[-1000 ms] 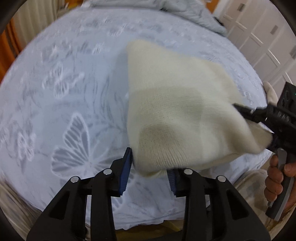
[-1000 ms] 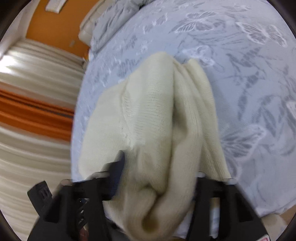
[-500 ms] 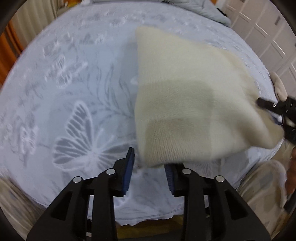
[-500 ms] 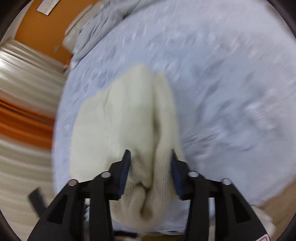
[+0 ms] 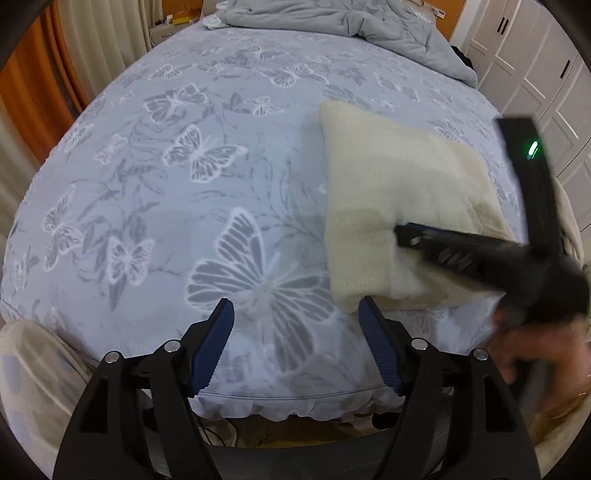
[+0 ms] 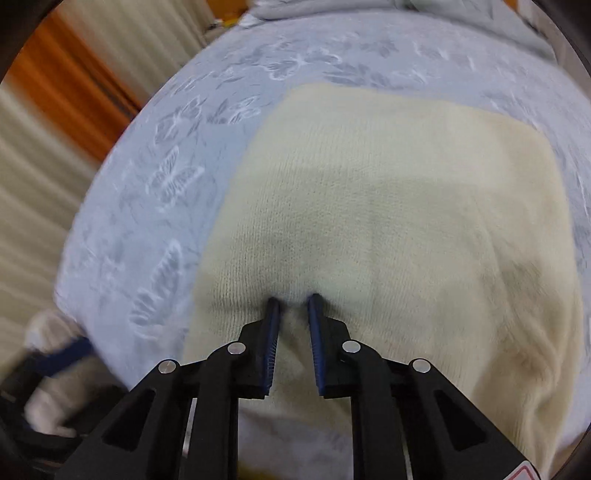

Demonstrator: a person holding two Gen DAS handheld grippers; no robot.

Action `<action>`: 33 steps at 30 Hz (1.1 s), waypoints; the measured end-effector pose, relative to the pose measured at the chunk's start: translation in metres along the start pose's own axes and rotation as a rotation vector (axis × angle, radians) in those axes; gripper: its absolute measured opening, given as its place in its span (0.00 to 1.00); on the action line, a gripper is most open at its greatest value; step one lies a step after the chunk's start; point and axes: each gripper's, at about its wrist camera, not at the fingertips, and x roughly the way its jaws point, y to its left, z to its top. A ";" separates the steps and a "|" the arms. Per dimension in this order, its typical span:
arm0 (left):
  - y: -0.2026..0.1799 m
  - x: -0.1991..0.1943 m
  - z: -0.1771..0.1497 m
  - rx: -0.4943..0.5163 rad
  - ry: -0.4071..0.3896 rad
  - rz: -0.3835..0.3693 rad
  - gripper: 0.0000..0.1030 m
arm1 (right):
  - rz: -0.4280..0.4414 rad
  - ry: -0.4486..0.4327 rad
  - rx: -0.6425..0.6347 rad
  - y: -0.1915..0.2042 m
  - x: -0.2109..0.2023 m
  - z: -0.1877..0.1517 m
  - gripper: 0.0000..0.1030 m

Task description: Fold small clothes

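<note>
A cream knitted garment (image 5: 388, 192) lies folded flat on the butterfly-print bed sheet (image 5: 192, 192), at the right in the left wrist view. It fills most of the right wrist view (image 6: 388, 192). My left gripper (image 5: 295, 314) is open and empty above the sheet, its right finger just beside the garment's near corner. My right gripper (image 6: 293, 301) has its jaws nearly closed, with a pinch of the garment's near edge between the tips. It also shows from the side in the left wrist view (image 5: 406, 236).
A crumpled grey duvet (image 5: 332, 18) lies at the far end of the bed. White wardrobe doors (image 5: 535, 66) stand to the right, orange and cream curtains (image 5: 44, 74) to the left. The bed's front edge (image 5: 295, 410) is right below my left gripper.
The garment has come down from mid-air and now lies flat on the bed. My left gripper has let go of its corner and opened wide. My right gripper has narrowed onto the near edge.
</note>
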 end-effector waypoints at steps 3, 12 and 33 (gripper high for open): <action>0.001 -0.005 0.003 -0.007 -0.017 -0.020 0.75 | -0.007 -0.149 0.083 -0.025 -0.064 -0.013 0.19; -0.054 0.017 0.029 0.084 -0.025 -0.067 0.76 | -0.038 -0.093 0.320 -0.113 -0.054 -0.016 0.53; -0.068 0.070 0.028 0.116 0.088 -0.006 0.80 | -0.132 -0.093 0.212 -0.118 -0.052 -0.030 0.17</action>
